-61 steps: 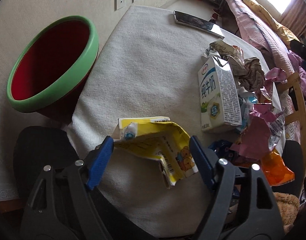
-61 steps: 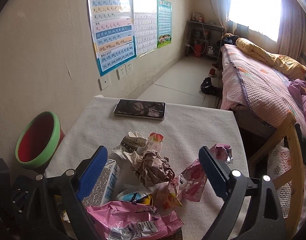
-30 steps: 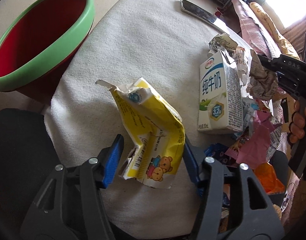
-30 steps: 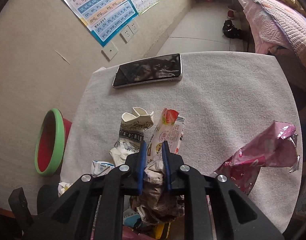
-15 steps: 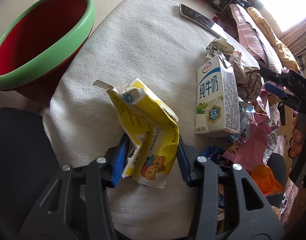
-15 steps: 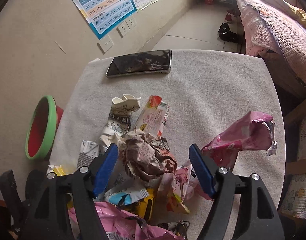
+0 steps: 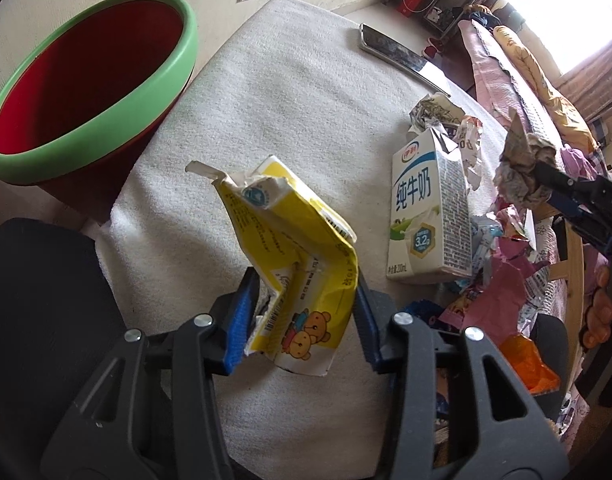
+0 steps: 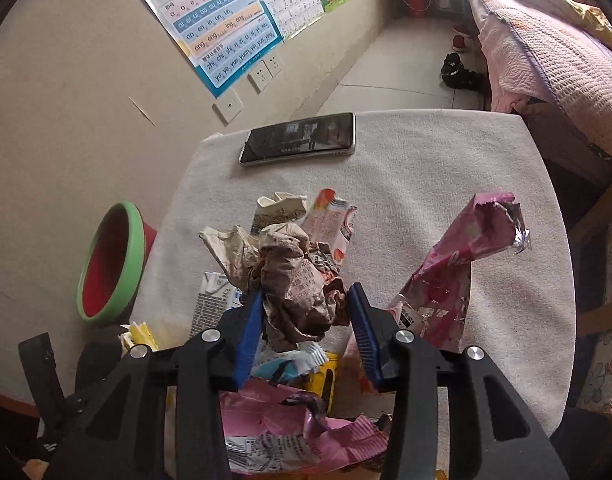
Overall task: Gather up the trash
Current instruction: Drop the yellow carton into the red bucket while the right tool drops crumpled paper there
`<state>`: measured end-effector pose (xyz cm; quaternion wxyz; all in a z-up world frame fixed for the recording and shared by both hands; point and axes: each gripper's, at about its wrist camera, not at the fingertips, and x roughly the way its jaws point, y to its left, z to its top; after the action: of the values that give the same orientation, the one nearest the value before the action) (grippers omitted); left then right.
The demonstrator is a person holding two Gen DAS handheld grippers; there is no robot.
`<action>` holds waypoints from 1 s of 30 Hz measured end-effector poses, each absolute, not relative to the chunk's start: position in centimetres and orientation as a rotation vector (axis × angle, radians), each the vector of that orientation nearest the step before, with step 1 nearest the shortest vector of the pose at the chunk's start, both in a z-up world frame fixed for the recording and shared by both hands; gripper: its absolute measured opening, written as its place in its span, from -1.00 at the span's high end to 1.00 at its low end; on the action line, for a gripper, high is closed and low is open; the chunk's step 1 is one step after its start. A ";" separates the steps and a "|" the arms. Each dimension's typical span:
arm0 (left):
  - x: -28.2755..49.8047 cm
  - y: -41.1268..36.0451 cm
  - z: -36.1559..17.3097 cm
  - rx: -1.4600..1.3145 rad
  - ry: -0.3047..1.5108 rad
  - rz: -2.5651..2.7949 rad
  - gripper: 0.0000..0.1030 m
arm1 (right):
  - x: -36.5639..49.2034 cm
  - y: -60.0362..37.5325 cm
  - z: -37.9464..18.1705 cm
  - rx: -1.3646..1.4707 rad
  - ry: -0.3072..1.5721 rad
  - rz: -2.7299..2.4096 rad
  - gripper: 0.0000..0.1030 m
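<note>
My left gripper (image 7: pixel 301 312) is shut on a crushed yellow carton (image 7: pixel 293 256) with bears on it, held above the white-clothed table (image 7: pixel 265 92). My right gripper (image 8: pixel 306 328) is shut on a crumpled brown paper wad (image 8: pixel 293 280), lifted over the trash pile; it also shows in the left wrist view (image 7: pixel 522 168). A red bin with a green rim (image 7: pixel 85 88) stands on the floor left of the table, also in the right wrist view (image 8: pixel 109 264). A white milk carton (image 7: pixel 430 208) stands upright on the table.
A phone (image 8: pixel 297 140) lies at the table's far edge. A pink wrapper (image 8: pixel 462 264) stands to the right. More wrappers (image 8: pixel 289 432) are heaped near the front edge. A bed (image 8: pixel 554 52) is to the right, a black chair seat (image 7: pixel 37 300) below left.
My right gripper has closed on the paper wad and lifted it. My left gripper has tightened on the yellow carton and holds it raised.
</note>
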<state>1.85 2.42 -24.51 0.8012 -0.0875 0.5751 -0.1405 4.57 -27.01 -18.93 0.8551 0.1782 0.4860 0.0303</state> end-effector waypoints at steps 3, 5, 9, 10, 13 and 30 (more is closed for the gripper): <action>2.0 2.9 -22.9 -0.189 1.176 -0.297 0.15 | 5.0 -24.9 -16.9 0.340 0.974 0.110 0.18; 2.2 3.7 -21.4 -0.178 1.116 -0.282 0.15 | 5.6 -23.1 -16.0 0.327 0.954 0.156 0.17; 3.7 6.9 -18.9 -0.190 1.016 -0.213 0.15 | 7.1 -18.7 -15.4 0.304 0.954 0.250 0.17; 4.2 7.9 -18.6 -0.201 0.999 -0.189 0.15 | 7.6 -17.6 -15.4 0.300 0.955 0.273 0.17; 5.7 11.3 -18.2 -0.242 0.974 -0.110 0.15 | 8.9 -14.2 -15.4 0.283 0.958 0.337 0.17; 10.2 21.6 -19.7 -0.327 0.945 0.121 0.10 | 16.8 0.5 -17.9 0.254 1.026 0.528 -0.01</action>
<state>10.18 21.58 -19.72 0.8759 -0.1565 0.4527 0.0581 16.81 0.46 -17.88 0.8305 0.1198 0.4837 0.2490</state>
